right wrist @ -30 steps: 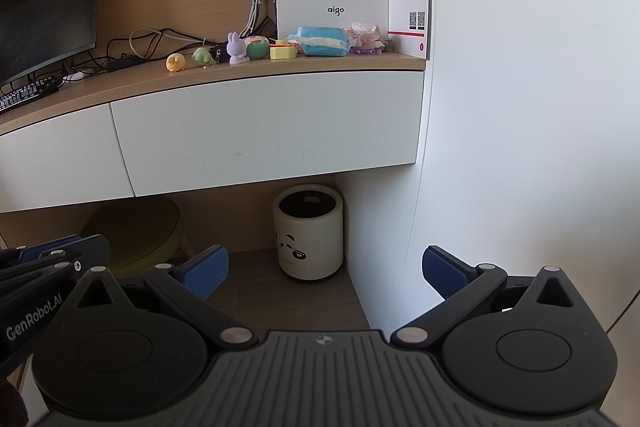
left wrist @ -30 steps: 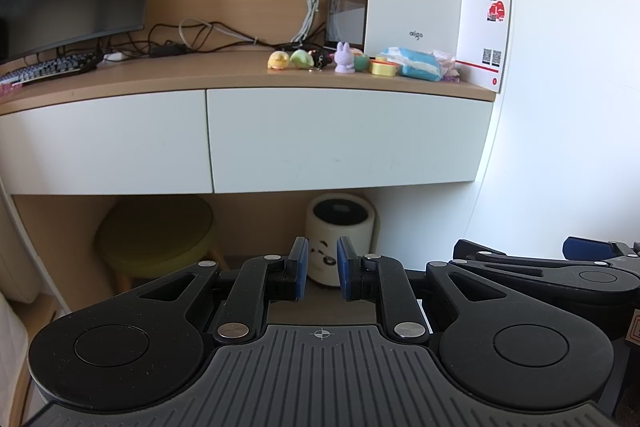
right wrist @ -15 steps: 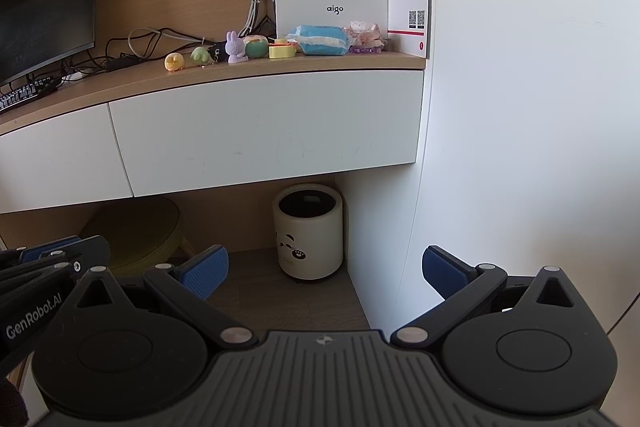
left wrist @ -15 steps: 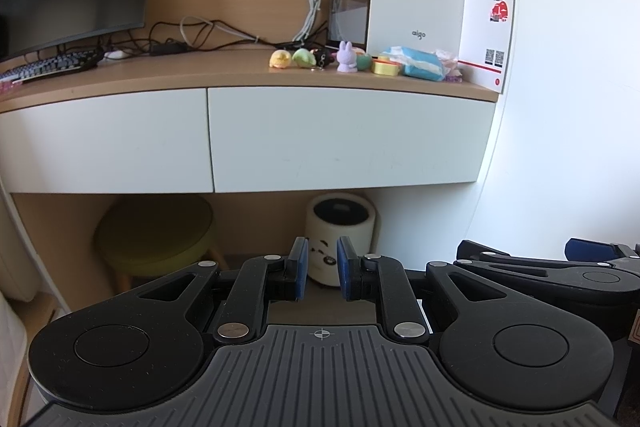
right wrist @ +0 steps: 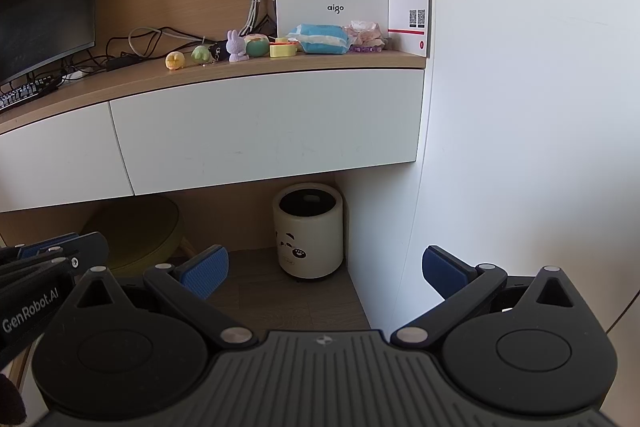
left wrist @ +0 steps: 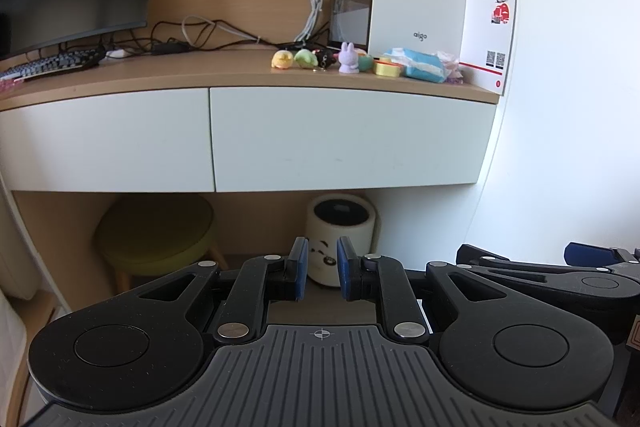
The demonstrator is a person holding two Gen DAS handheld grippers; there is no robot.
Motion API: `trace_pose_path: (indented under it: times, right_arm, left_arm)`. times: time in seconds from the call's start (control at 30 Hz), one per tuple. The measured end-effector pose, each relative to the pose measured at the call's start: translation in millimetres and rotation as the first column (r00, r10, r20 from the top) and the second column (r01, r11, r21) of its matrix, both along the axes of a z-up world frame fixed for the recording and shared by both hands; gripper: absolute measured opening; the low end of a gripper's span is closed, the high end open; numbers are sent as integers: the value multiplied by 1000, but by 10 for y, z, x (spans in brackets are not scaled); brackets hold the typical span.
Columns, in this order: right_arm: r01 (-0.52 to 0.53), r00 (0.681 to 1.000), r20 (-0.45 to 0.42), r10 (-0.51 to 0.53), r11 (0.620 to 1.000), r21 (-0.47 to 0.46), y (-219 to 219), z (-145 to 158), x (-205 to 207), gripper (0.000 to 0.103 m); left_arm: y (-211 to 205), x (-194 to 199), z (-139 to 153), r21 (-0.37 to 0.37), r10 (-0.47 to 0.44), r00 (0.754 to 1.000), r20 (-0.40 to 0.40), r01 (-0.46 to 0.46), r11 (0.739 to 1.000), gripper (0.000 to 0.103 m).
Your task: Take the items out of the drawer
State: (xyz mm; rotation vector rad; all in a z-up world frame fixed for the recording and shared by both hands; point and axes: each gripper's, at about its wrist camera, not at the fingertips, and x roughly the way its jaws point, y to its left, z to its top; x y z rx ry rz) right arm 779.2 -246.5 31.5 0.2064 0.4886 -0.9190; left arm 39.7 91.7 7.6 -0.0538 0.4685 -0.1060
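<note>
The right-hand drawer (right wrist: pixel 272 123) sits shut under the counter (right wrist: pixel 120 79), above and ahead of both grippers — its long axis runs sideways. The right gripper (right wrist: pixel 324 271), jaws wide apart and empty, looks nearer; the left gripper (left wrist: pixel 319 275) has jaws nearly together, holding nothing.

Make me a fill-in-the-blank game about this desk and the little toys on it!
1. Both white drawers under the desk top are ____.
2. The bunny toy is coloured ____.
3. The left gripper has a narrow gap, but the right gripper is wide ____.
4. The round bin with a panda face stands ____ the desk.

Missing words: closed; purple; open; under
</note>
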Motion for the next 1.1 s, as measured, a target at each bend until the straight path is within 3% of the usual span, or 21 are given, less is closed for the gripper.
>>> trace_pose_path:
  times: [1.1]
  right_arm:
    - [3, 1000, 0, -3, 1000, 13, -9, -28, -14, 103]
  left_arm:
    - [12, 49, -30, -18, -21, 1000, -10, 21, 1000, 17]
